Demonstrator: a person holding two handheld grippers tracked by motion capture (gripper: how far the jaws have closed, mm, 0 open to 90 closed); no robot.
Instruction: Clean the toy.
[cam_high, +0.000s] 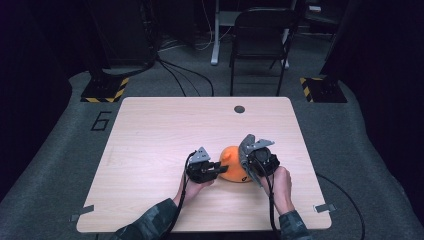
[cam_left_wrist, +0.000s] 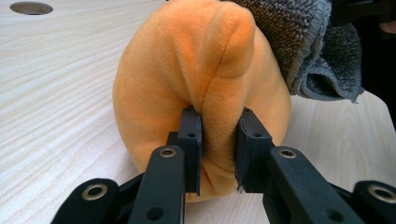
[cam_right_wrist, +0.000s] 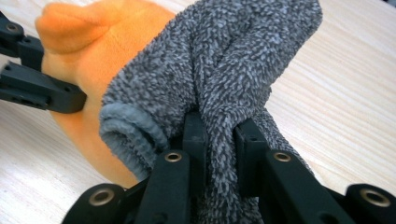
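My left tool pinches a fold of the round orange plush toy; my right tool clamps the grey terry cloth against it on the wooden counter.

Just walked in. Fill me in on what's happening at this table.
A person works two hand-held grippers on a wooden table. The left gripper is clamped on a fold of an orange plush toy resting on the table. The right gripper is clamped on a grey fuzzy cloth, held against the toy's far side.

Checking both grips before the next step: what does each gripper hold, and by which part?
The left gripper pinches a raised fold of the orange plush. The right gripper pinches a bunched fold of the grey cloth.
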